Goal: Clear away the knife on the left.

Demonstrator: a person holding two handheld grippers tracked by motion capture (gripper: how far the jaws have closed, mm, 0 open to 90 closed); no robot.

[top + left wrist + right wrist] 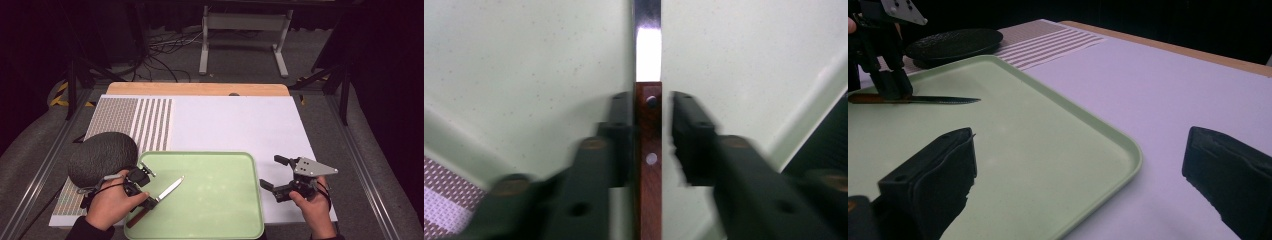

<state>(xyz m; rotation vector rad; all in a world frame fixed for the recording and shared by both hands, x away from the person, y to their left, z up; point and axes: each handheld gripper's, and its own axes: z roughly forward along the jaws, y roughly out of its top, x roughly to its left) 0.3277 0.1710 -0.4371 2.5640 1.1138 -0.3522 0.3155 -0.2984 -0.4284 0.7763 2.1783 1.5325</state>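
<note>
A knife (159, 196) is seen lying on the pale green tray (220, 220), near its left front corner, with the blade pointing away toward the tray's middle and the wooden handle toward the front rim. The left tool (148, 201) is held over the handle by the left hand (107, 205). In the left gripper view the riveted brown handle (647, 165) is seen between the two black jaws; one jaw is against it and the other stands slightly apart, so the tool is not fully closed on the knife.

The right tool (273, 172) is held by the right hand (312, 207) just beside the tray's right edge, above the white tabletop (235, 125). Its jaws are spread wide with nothing between them, as is confirmed in the right gripper view.

A dark, rounded, textured object (102, 157) is placed left of the tray, on a striped mat (150, 122).
</note>
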